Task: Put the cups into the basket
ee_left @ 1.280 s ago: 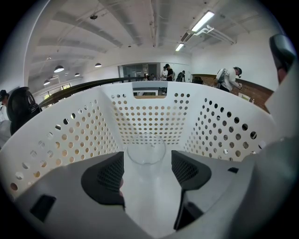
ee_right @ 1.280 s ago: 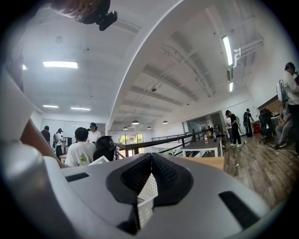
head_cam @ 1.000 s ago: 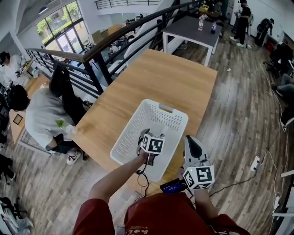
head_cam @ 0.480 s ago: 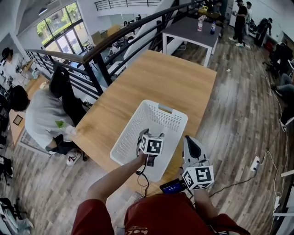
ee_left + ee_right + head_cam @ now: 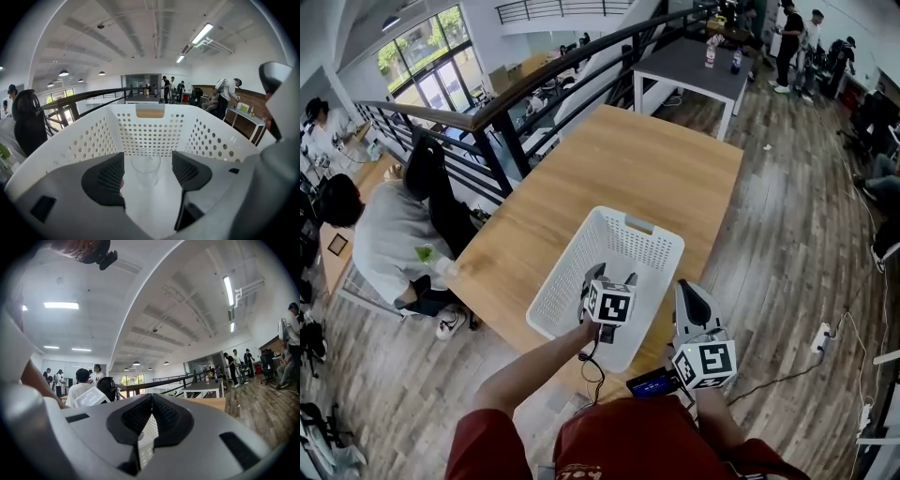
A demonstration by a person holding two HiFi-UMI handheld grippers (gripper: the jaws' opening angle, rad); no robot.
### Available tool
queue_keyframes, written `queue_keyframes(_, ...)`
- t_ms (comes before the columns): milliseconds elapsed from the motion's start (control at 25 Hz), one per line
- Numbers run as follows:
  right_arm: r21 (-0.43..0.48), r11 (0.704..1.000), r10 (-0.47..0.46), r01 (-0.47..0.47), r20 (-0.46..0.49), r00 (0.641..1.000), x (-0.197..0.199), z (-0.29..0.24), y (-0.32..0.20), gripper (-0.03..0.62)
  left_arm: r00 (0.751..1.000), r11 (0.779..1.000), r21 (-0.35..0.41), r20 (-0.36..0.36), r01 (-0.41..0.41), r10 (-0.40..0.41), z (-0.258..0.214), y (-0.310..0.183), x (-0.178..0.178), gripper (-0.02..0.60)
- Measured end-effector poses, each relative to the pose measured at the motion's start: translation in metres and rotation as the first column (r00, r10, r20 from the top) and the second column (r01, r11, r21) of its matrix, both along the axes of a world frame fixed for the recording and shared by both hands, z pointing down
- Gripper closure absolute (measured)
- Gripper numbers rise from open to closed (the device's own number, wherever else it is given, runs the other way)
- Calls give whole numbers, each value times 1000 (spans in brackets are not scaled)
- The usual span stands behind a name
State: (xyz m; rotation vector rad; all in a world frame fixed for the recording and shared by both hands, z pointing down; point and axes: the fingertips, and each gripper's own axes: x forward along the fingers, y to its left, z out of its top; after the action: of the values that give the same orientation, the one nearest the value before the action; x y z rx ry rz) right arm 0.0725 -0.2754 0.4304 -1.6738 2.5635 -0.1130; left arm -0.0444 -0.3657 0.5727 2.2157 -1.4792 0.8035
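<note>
A white perforated basket (image 5: pixel 570 251) stands on the near end of the wooden table (image 5: pixel 628 159). My left gripper (image 5: pixel 608 278) reaches into it from the near side. In the left gripper view, a clear glass cup (image 5: pixel 146 164) stands upright on the floor of the basket (image 5: pixel 154 131), just ahead of the left gripper (image 5: pixel 148 174). Its jaws are apart, one on each side, and do not touch the glass. My right gripper (image 5: pixel 692 294) hovers beside the basket's right near corner, shut with nothing in it. In the right gripper view the jaws of the right gripper (image 5: pixel 151 403) meet, with a strip of the basket (image 5: pixel 146 428) seen past them.
A black railing (image 5: pixel 487 112) runs along the table's left side, with a seated person (image 5: pixel 384 244) below it. A grey table (image 5: pixel 694 58) with bottles stands beyond the far end. A small dark device (image 5: pixel 653 381) sits near my right gripper. Wood floor lies to the right.
The left gripper has drawn back slightly toward me inside the basket. The right gripper has stayed where it was.
</note>
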Motion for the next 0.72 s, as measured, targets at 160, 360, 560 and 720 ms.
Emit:
queue_keyframes(160,2,1000,-1,1,-3,1000,0,0,1,585,1000,999,47,-6,-15,15,-12,1,3,277)
queue_keyframes(360,6,1000,0,0,-7,1000,1,-2,0,585,1000,997,76,-23,-12,14,-20,3,2,278)
queue_keyframes(560,10,1000,3,-3,-11,1000,2,-5,1,585,999,995,94,-32,-21,24,-25,6,4,277)
queue_keyframes(720,12,1000,3,-3,-13,1000,2,-6,1,585,999,991,129,-30,-26,30,-32,9,2,278)
